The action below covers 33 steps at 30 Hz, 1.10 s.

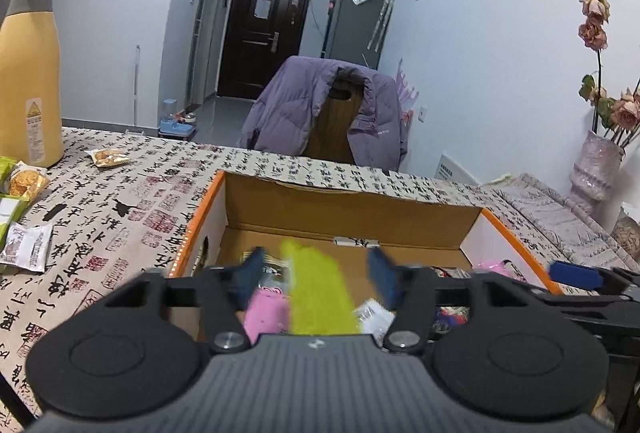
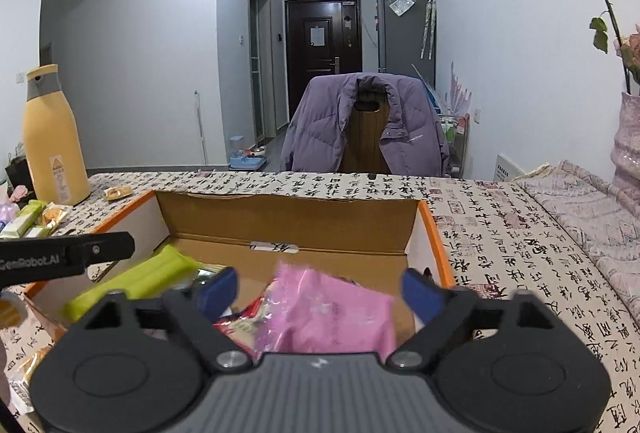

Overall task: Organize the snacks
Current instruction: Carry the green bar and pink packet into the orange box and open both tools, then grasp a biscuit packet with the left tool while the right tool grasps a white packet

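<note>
Both grippers over the open orange-edged cardboard box (image 2: pixel 432 229), two snack packs mid-drop or just released into it.

Lime-green long snack pack (image 1: pixel 318 293) sits blurred at lower centre of the left wrist view, between the spread blue fingers of the left gripper (image 1: pixel 316 273); fingers wide apart, no clamp visible, so it looks let go over the box. In the right wrist view the same pack (image 2: pixel 136 283) lies at lower left inside the box. Pink plastic snack bag (image 2: pixel 332 309) is lower centre, between the right gripper (image 2: pixel 320 289) fingers, also wide apart, not pinched. More packs lie underneath. Loose wrapped snacks (image 1: pixel 24 189) wait at far left on the calligraphy-print tablecloth (image 1: pixel 132 201) beside the tall yellow bottle (image 1: pixel 30 73), likely next.
</note>
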{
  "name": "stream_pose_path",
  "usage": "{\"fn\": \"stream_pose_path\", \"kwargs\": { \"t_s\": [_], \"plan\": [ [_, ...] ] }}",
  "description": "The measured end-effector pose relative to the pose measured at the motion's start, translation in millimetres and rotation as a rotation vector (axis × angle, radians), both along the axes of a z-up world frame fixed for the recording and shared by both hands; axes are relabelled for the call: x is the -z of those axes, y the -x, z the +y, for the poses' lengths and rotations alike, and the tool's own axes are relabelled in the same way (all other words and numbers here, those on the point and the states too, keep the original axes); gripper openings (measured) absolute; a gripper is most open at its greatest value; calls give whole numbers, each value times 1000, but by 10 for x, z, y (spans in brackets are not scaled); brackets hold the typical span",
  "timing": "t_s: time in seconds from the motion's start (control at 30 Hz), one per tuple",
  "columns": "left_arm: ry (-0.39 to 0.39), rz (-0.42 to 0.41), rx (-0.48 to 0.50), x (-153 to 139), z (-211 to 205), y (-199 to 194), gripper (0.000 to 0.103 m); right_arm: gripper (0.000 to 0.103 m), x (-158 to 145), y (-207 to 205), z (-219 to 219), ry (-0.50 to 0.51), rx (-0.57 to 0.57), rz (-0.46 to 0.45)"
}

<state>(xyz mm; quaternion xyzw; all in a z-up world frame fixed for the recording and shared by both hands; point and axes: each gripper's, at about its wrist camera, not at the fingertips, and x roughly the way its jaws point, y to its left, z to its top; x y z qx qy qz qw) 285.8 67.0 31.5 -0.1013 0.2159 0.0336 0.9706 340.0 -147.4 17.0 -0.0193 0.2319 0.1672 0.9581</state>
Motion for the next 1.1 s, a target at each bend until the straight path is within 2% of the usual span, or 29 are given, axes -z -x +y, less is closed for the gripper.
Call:
{"fn": "stream_pose_path", "kwargs": {
  "t_s": [0.03, 0.07, 0.4, 0.73, 1.1],
  "plan": [
    [-1, -9, -16, -4, 4, 17, 97, 103, -1, 11, -7, -5, 1, -2],
    [-4, -21, -32, -13, 4, 35, 103, 103, 2, 14, -17, -5, 6, -2],
    [-17, -43, -38, -101, -36, 84, 103, 103, -44, 29, -73, -15, 23, -6],
    [-5, -60, -39, -360, -72, 309, 103, 103, -228, 235, -98, 17, 14, -27],
    [-10, -29, -45, -266, -5, 771, 103, 103, -251, 678, -349, 28, 23, -31]
  ]
}}
